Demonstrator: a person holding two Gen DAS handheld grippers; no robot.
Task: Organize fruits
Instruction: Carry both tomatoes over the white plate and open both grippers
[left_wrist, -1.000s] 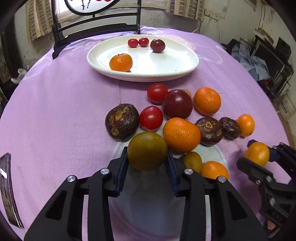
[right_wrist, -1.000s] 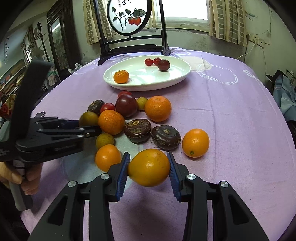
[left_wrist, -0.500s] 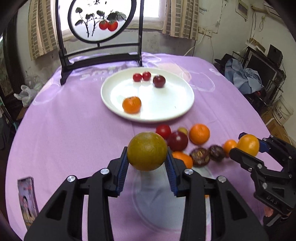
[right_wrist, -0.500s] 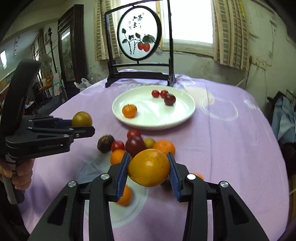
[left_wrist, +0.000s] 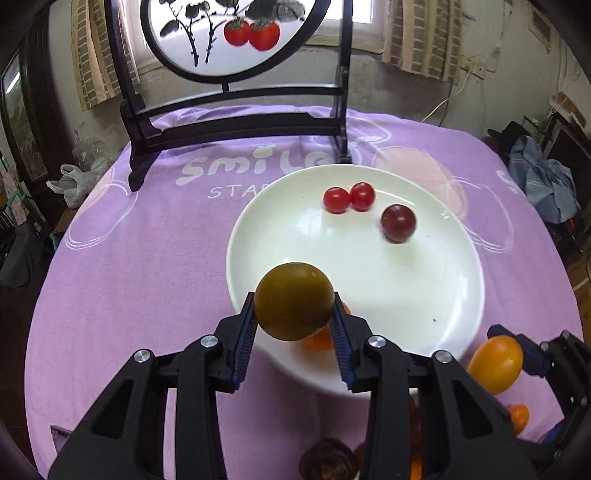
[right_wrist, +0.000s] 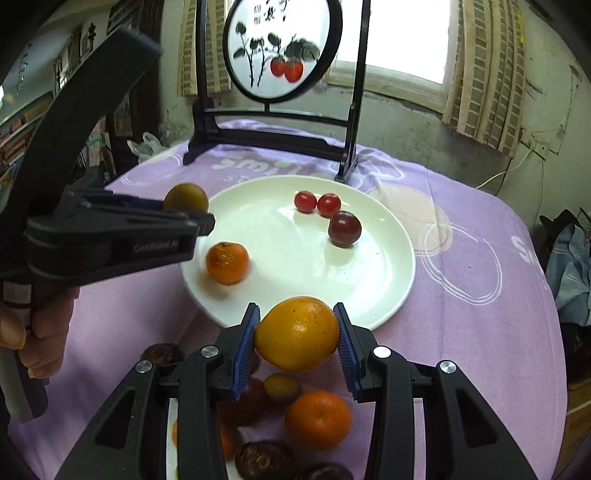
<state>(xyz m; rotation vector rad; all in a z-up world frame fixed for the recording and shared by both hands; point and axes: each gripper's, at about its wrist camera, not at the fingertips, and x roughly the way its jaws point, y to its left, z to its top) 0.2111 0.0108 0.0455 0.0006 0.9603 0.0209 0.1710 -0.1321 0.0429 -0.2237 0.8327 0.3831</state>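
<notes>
My left gripper (left_wrist: 293, 325) is shut on a green-brown round fruit (left_wrist: 293, 301) and holds it above the near left rim of the white plate (left_wrist: 450, 295). It also shows in the right wrist view (right_wrist: 186, 206). My right gripper (right_wrist: 297, 343) is shut on a yellow-orange fruit (right_wrist: 297, 334) just in front of the plate's (right_wrist: 391, 266) near edge. The plate holds two cherry tomatoes (right_wrist: 317, 203), a dark plum (right_wrist: 344, 229) and a small orange (right_wrist: 226, 262).
Loose fruit lies on the purple cloth below the right gripper: an orange (right_wrist: 317, 419), dark passion fruits (right_wrist: 264, 461) and a small green fruit (right_wrist: 281, 386). A black framed screen stand (right_wrist: 273, 133) rises behind the plate. The person's left hand (right_wrist: 33, 332) is at left.
Both grippers have moved forward with their fruits, from over the loose pile to the plate. The left one is now over the plate's near rim.
</notes>
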